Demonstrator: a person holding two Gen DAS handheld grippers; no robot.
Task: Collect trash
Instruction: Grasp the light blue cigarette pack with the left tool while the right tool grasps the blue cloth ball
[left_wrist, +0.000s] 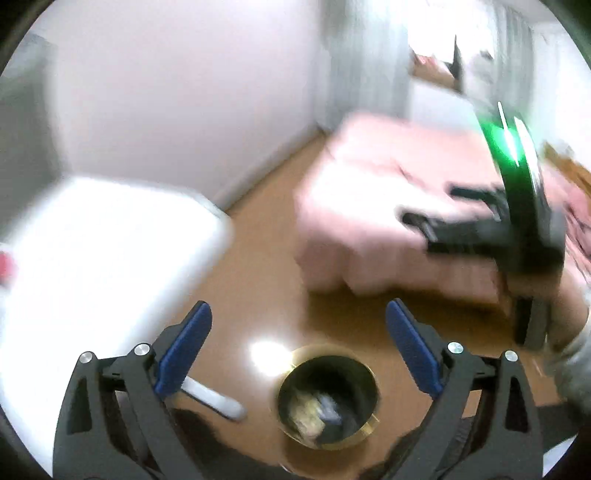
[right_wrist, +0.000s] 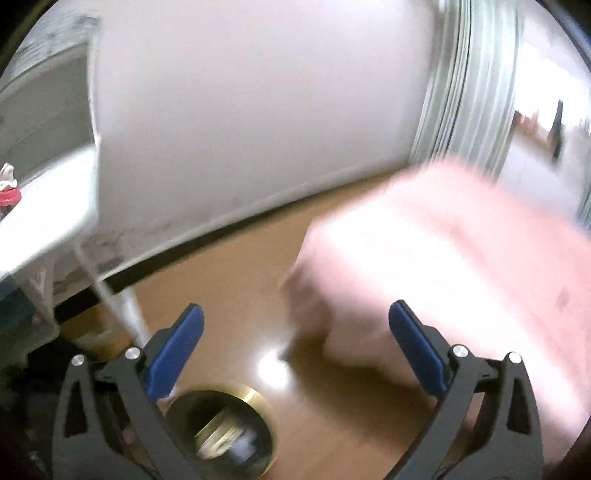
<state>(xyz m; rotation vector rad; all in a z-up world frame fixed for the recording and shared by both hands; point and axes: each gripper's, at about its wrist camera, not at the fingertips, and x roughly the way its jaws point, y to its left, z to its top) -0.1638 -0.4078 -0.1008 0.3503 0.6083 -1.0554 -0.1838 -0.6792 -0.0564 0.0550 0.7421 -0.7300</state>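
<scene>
Trash: crumpled scraps, pale and dark, lie in the bottom of a round brass-rimmed dark waste bin; motion blur hides what the scraps are.
Bin position: stands upright on the brown wooden floor, below and between the blue-padded fingers in the left wrist view; in the right wrist view the same bin sits low and just inside the left-hand finger.
Left tongs: spread wide, nothing between the blue pads, held above the bin and not touching it.
Right tongs: spread wide, nothing gripped, above the floor with the bin below and to one side.
Right tongs seen from the left camera: black body with a green light, blurred, held in front of the pink bed; its finger state cannot be told from this view.
Pink bed: soft pink block standing on the floor, well apart from the bin.
White surface: rounded white top beside the bin; a white leg reaches the floor near it.
Red-capped item: on the white surface at the frame edge, too blurred to identify.
Wall: plain white, with a dark skirting line where it meets the floor.
</scene>
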